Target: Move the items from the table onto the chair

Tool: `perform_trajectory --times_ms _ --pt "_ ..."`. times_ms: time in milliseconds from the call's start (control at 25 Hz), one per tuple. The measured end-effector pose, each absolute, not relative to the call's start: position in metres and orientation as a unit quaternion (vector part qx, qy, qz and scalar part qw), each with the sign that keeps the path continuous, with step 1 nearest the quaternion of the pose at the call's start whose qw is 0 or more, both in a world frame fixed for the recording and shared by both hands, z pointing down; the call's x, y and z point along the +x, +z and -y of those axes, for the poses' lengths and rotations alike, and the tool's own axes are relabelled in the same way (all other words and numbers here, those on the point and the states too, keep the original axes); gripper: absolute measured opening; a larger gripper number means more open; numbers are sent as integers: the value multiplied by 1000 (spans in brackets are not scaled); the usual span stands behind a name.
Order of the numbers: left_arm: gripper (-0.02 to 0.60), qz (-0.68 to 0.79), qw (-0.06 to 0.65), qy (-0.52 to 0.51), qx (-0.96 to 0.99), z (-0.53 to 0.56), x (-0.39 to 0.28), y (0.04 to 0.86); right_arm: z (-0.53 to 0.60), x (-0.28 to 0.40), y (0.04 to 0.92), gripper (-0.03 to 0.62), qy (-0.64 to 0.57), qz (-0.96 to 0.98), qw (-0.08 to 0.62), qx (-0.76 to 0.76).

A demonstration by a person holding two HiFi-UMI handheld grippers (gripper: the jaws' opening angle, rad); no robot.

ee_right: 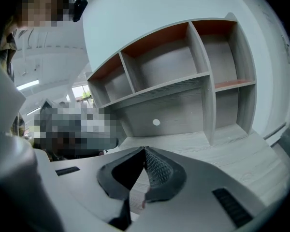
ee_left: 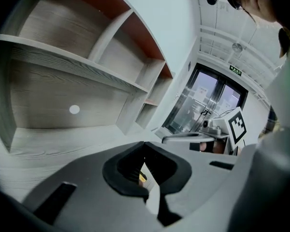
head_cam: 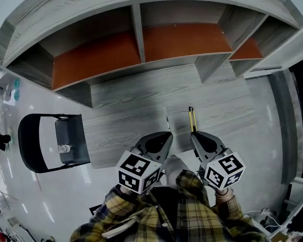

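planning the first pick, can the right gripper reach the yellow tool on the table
Probably yes: the yellow tool lies ahead of the right gripper with bare table between, though its shut jaws must open.

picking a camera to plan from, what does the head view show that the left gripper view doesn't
Head view only: the black chair left of the table, with a small clear item on its seat. Left gripper view only: glass doors and a green sign above them. Both: the shelf unit, the wood-grain table, and the left gripper, jaws together.

Grey wooden shelves (head_cam: 138, 34) with orange back panels.
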State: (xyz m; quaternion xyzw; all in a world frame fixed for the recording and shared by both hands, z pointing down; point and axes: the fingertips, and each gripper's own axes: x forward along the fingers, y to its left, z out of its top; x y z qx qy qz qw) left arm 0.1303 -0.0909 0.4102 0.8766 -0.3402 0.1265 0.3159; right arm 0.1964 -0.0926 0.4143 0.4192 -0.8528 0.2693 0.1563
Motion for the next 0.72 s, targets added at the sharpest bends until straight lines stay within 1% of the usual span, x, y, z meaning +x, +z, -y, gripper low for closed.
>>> perform_trajectory --times_ms 400,440,480,520,680,720 --pt "14 379 332 146 851 104 151 441 102 223 426 17 282 851 148 418" --pt "33 380 338 149 848 105 153 447 103 225 428 17 283 851 148 417" --pt "81 379 345 153 845 106 156 453 104 227 429 17 284 851 147 416" --pt "114 377 352 158 842 106 158 459 105 229 429 17 285 851 145 416" --pt "149 389 368 176 826 111 161 487 109 238 431 17 290 852 139 413" --pt "169 393 371 180 822 113 162 495 110 240 433 17 292 852 139 412"
